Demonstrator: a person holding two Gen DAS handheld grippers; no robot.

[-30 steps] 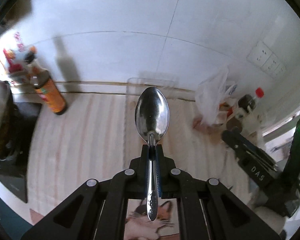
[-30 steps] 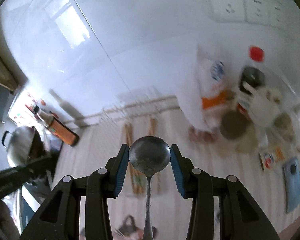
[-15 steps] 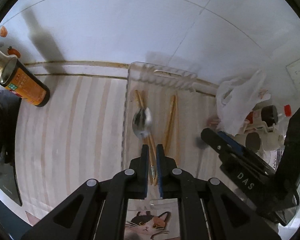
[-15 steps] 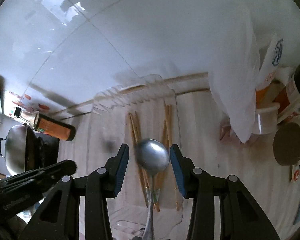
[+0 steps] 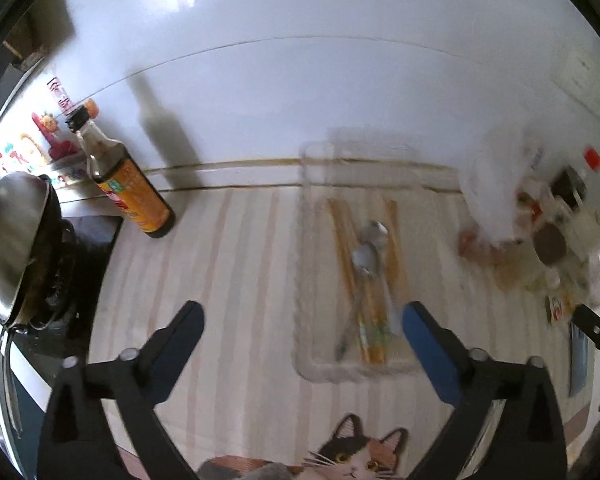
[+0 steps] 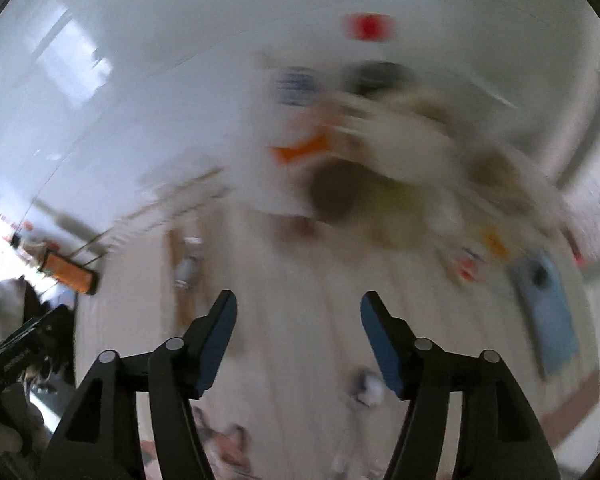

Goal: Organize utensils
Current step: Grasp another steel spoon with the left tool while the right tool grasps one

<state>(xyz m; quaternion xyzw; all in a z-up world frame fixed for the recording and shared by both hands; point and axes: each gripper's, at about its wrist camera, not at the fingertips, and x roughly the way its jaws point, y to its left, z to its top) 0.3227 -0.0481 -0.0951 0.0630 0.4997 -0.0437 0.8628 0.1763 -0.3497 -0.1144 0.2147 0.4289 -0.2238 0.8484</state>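
Pale striped countertop (image 5: 236, 280) under glossy white wall; dark sauce bottle (image 5: 128, 188) upright at left, pot (image 5: 12, 236) beside it.
Clear tray (image 5: 312, 364) holding wooden chopsticks (image 5: 342, 240) plus two spoons (image 5: 366, 258), lying lengthwise, overlapping.
Left gripper (image 5: 300, 316) opening wide, empty, hovering over tray's near end, spoons just beyond fingertips.
Right gripper (image 6: 298, 306) opening, empty; view blurred, tray off to its left.

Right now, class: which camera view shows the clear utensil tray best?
The left wrist view: the clear tray lies near centre, with chopsticks and spoons inside. The right wrist view is motion-blurred, showing only a smeared part at its left.
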